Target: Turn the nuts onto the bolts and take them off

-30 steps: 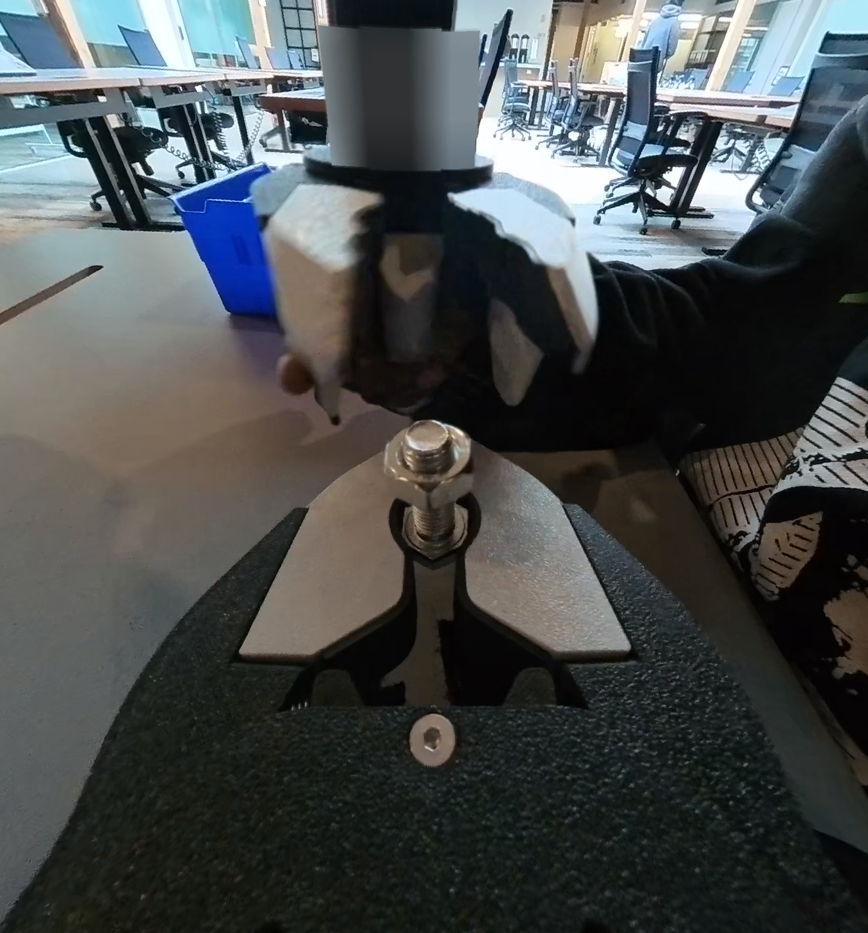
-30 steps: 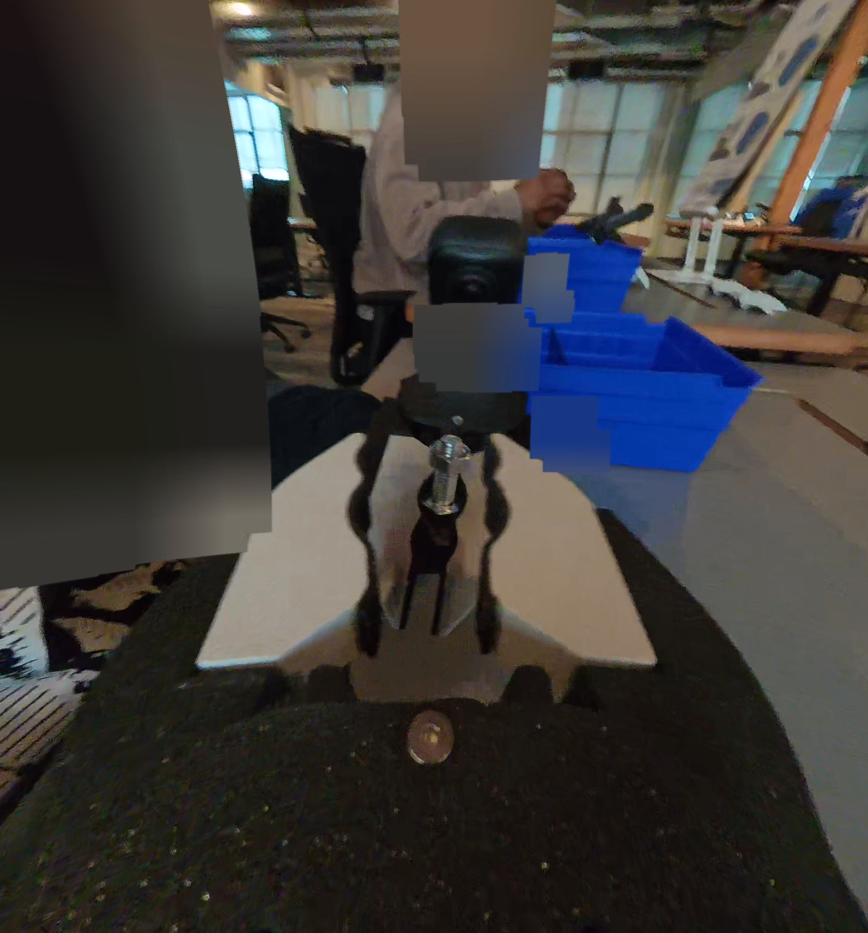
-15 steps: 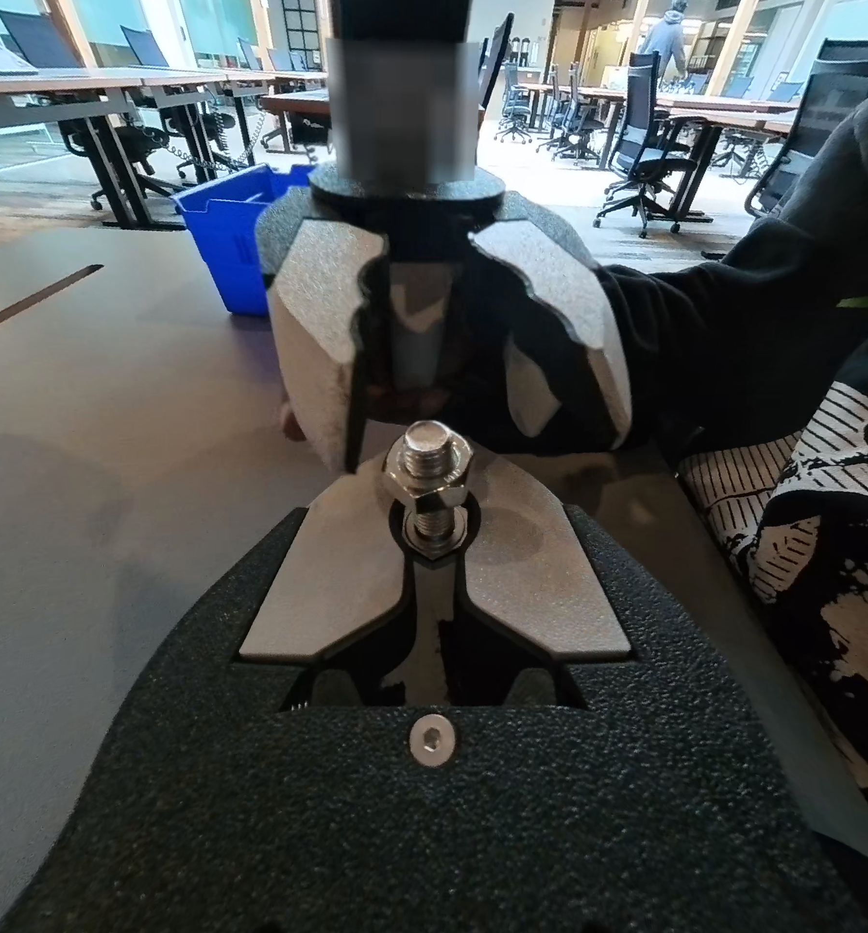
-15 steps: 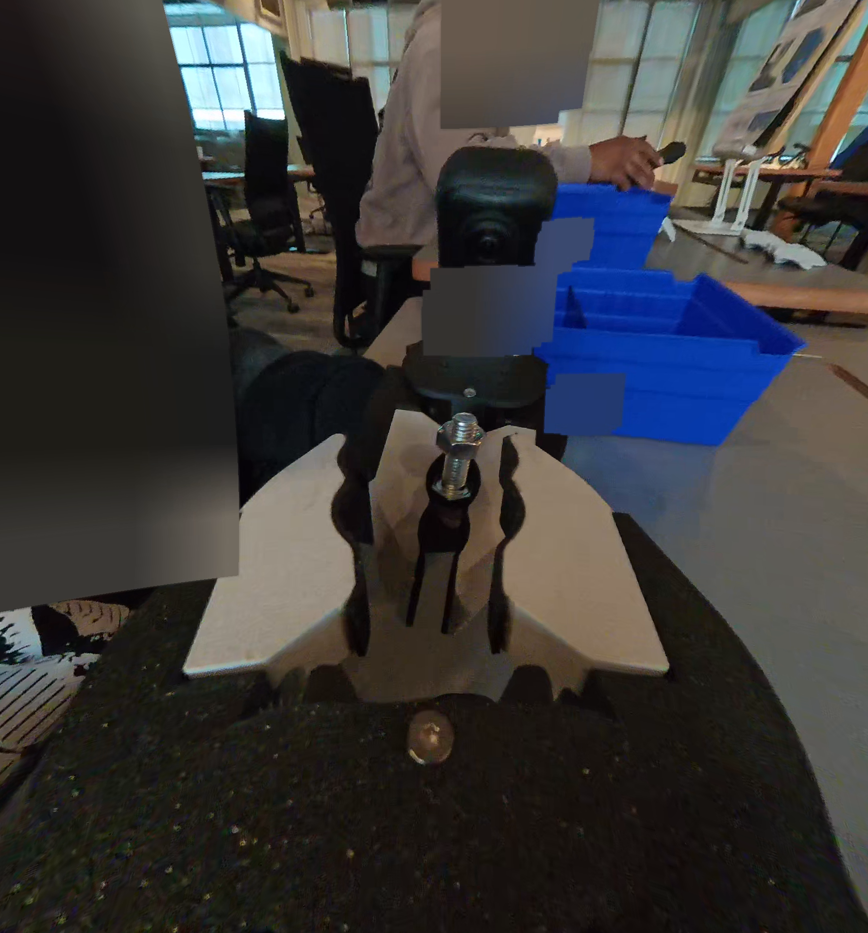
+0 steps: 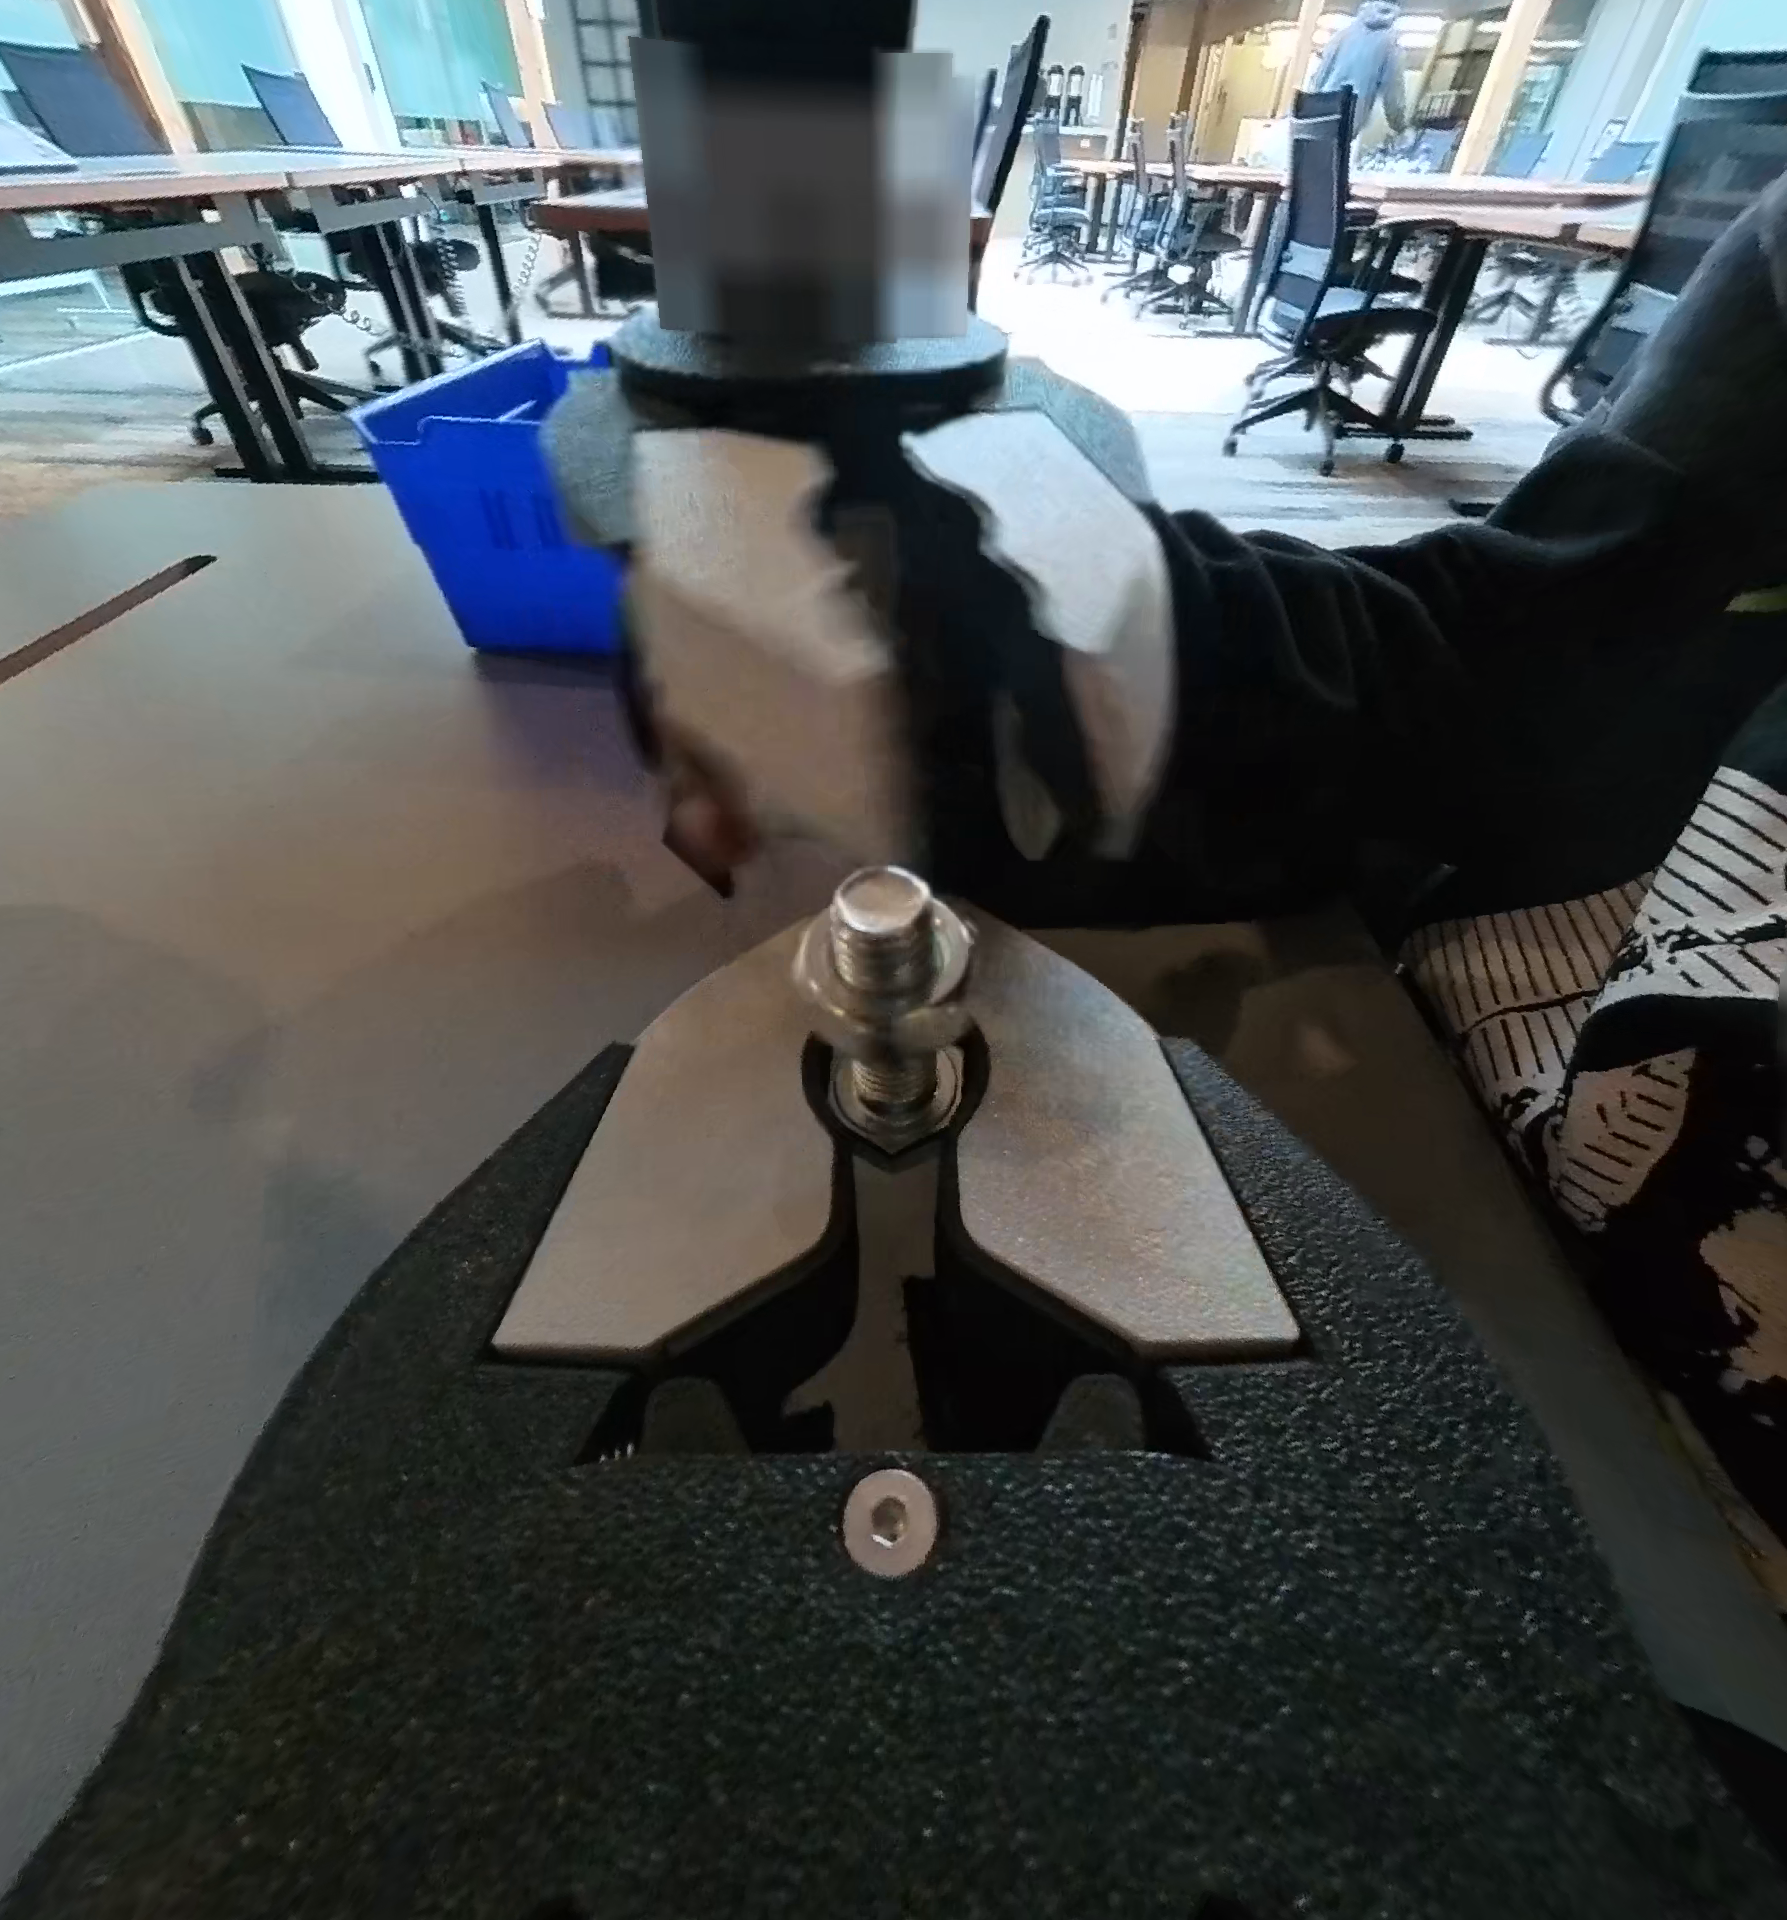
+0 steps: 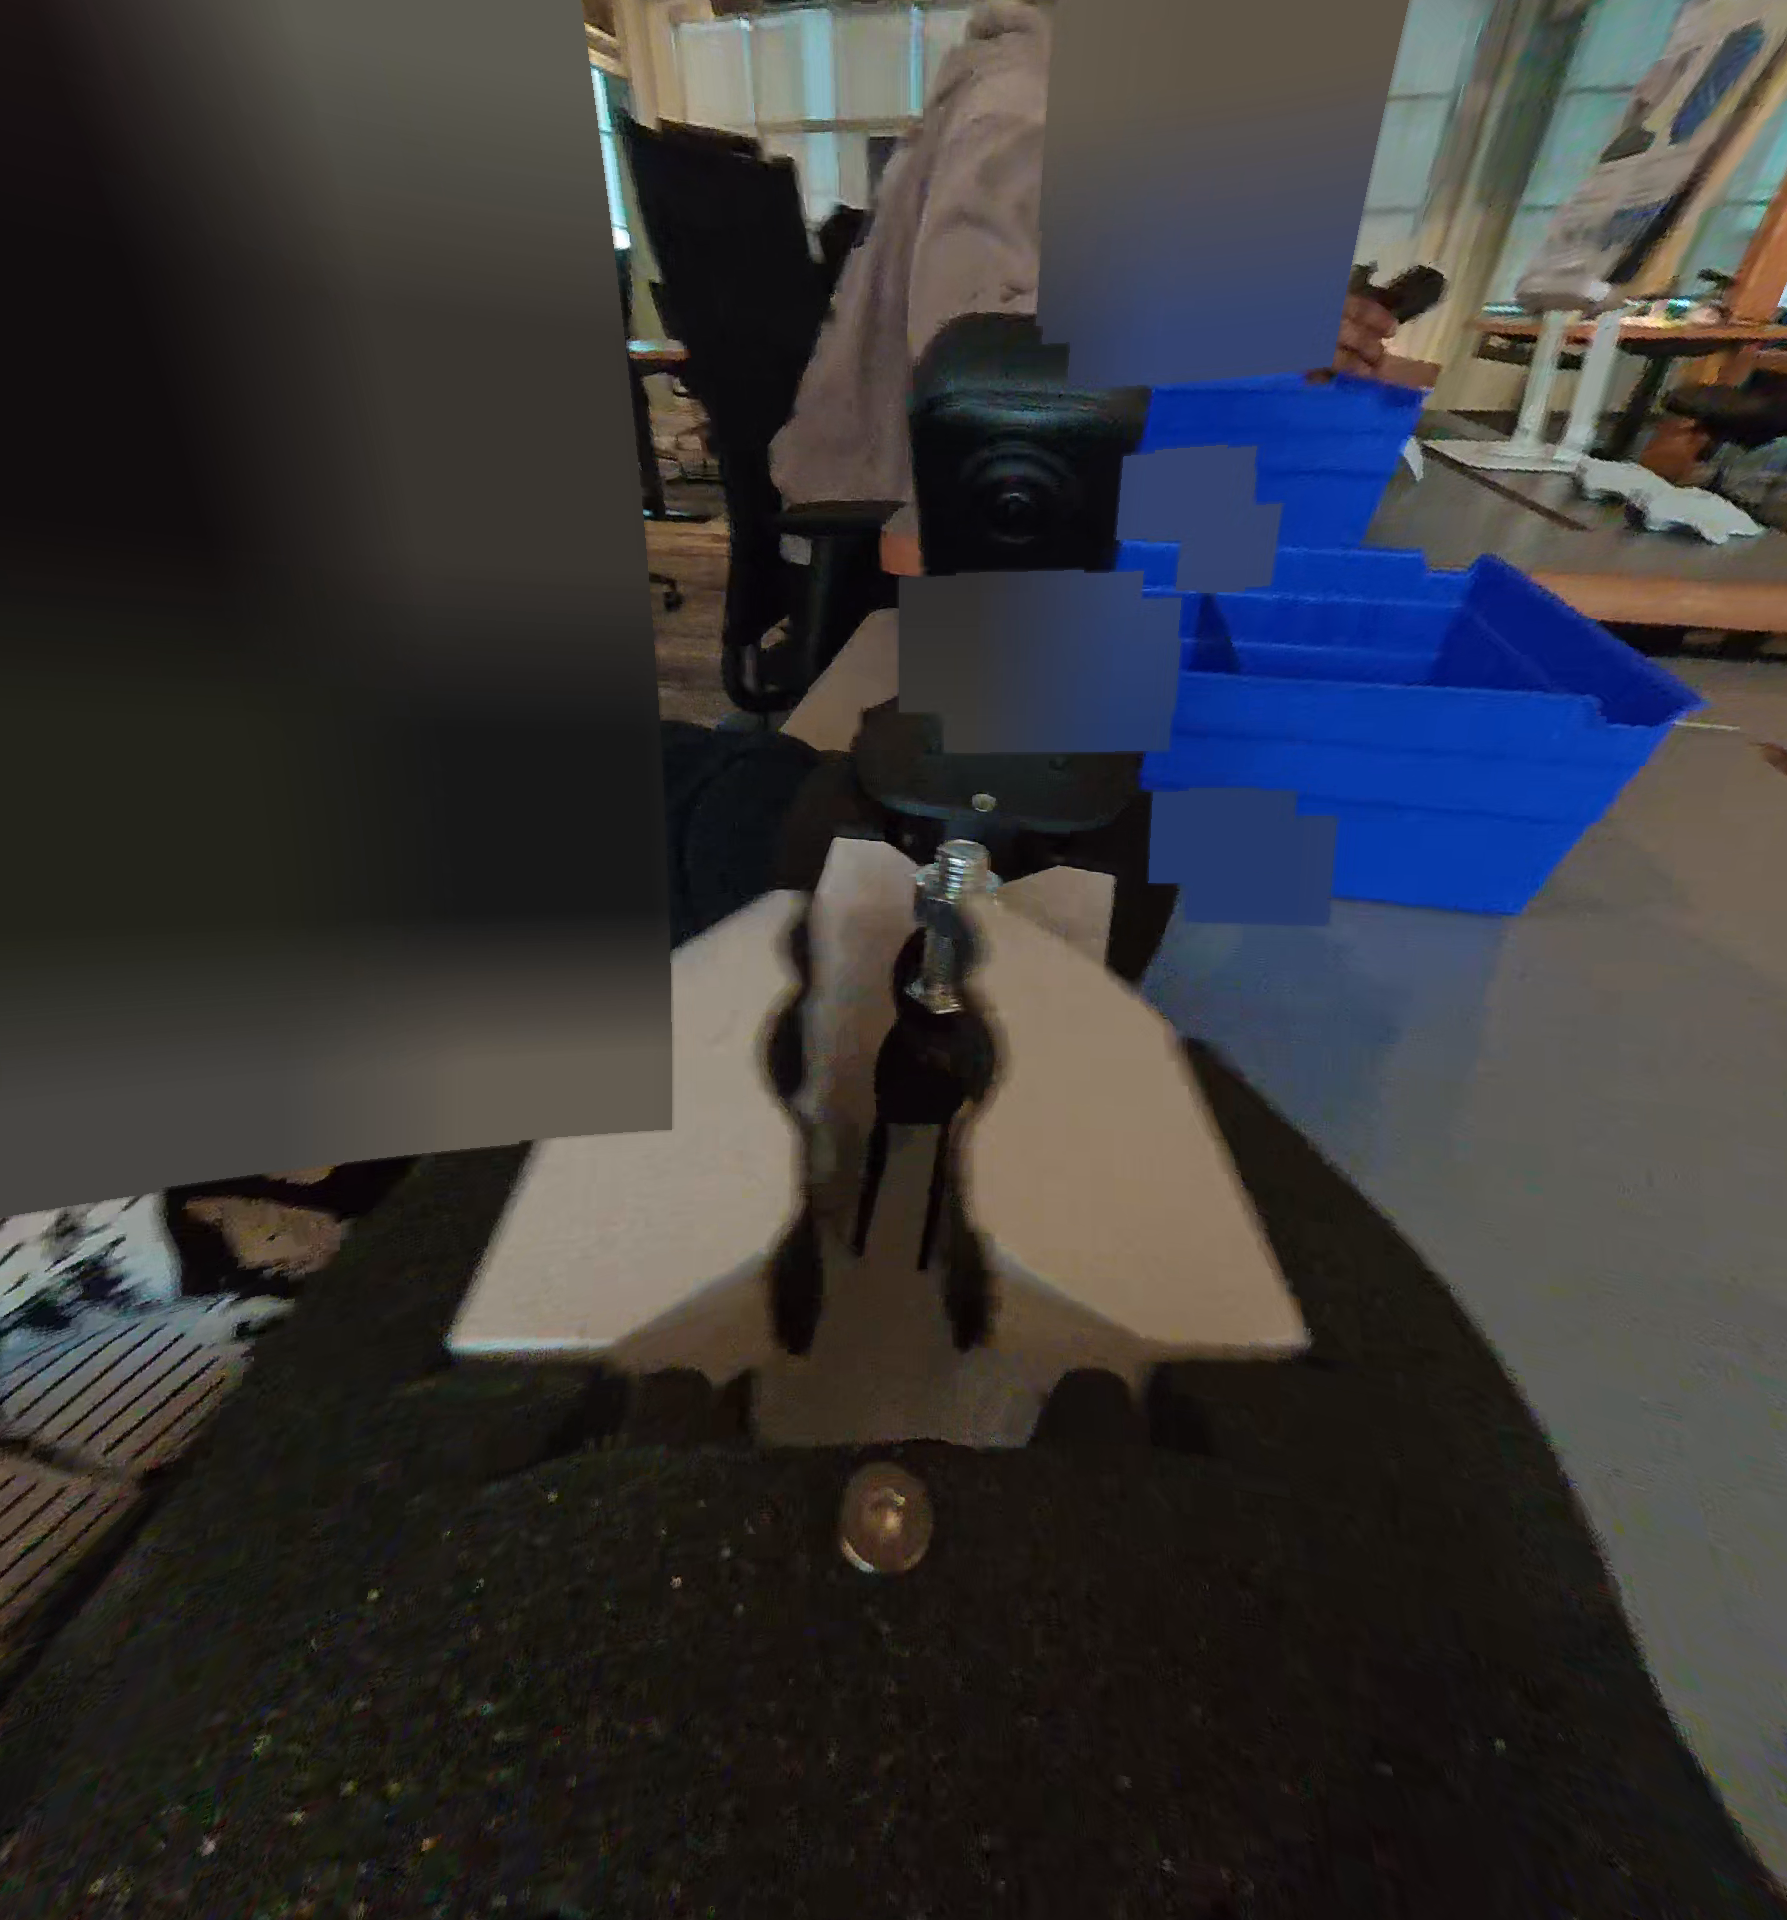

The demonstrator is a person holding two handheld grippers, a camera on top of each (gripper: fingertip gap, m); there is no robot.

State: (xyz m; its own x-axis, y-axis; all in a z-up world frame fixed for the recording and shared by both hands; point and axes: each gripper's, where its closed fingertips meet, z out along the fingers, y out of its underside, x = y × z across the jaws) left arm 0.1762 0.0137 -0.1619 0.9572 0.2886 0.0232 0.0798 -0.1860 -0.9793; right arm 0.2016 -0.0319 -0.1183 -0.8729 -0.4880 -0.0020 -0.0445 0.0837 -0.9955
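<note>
My left gripper is shut on the head of a silver bolt, whose threaded shank points away from it. A silver nut sits on the thread, blurred, with the bolt's tip standing clear of it. My right gripper faces the bolt's tip from just beyond, blurred, its grey fingers apart and not touching the nut. In the right wrist view my right gripper is open, and the bolt and nut show in the gap between its fingers.
A grey table lies below. A blue bin stands at its far side, and blue bins show to the right in the right wrist view. A dark sleeve reaches in from the right. Office desks and chairs stand behind. My hands' fingertips stand some 6 cm from each other.
The right gripper came close to the nut, then drew back and turned. The nut now sits farther down the thread, with more of the bolt's tip showing. The left gripper kept its hold.
</note>
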